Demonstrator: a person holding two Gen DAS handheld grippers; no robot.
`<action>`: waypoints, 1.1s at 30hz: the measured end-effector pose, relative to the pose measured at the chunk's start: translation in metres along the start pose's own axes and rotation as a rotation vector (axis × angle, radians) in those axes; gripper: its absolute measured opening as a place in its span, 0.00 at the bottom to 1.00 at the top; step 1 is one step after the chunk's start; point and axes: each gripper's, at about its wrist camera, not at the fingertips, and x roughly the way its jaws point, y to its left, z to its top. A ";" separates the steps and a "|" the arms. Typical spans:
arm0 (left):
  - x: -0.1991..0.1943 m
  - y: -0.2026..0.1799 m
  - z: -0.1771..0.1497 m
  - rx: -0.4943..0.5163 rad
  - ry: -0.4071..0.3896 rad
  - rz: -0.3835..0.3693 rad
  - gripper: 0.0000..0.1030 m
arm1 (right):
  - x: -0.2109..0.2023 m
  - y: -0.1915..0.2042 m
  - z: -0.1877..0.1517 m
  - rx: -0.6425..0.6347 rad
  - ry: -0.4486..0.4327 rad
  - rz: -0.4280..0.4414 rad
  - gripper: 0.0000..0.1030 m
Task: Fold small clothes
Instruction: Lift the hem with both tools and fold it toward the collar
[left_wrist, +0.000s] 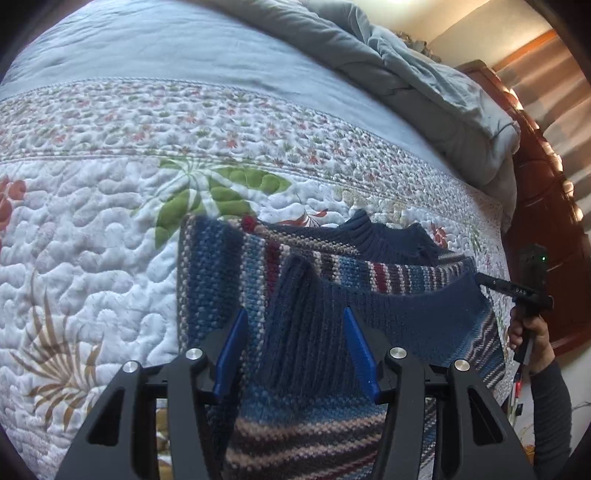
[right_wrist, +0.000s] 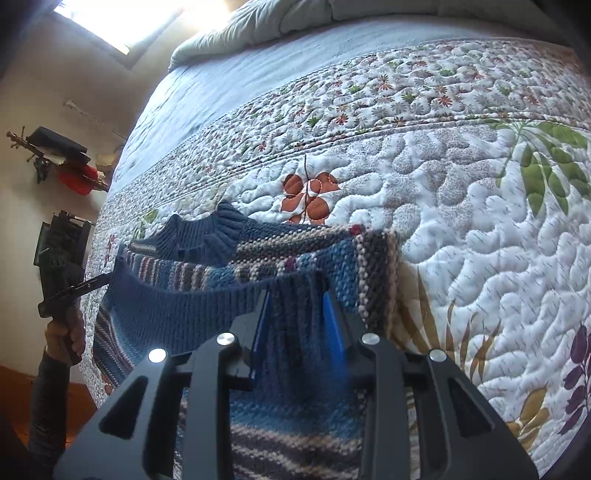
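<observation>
The sweater (left_wrist: 332, 280) lies on the bed (left_wrist: 92, 229) mid-fold: each gripper, left (left_wrist: 295, 350) and right (right_wrist: 299, 325), pinches a hem corner carried toward the collar, lay-down and further folds apparently remaining.

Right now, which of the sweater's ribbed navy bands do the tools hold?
The wide hem band, stretched between left tool and right tool; the collar lies untouched on the quilt beyond.

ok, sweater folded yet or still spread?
Partly folded. The sweater has its ribbed hem doubled up toward the collar; left gripper and right gripper pinch that hem.
</observation>
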 end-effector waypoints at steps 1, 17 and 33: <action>0.002 -0.002 0.001 0.009 0.012 -0.003 0.52 | 0.000 0.000 0.000 -0.002 0.006 0.001 0.29; 0.010 -0.006 -0.001 0.040 0.013 0.027 0.10 | -0.002 0.004 -0.007 -0.054 0.006 -0.009 0.13; -0.117 -0.056 0.010 0.132 -0.362 -0.082 0.08 | -0.114 0.067 -0.015 -0.161 -0.346 -0.022 0.08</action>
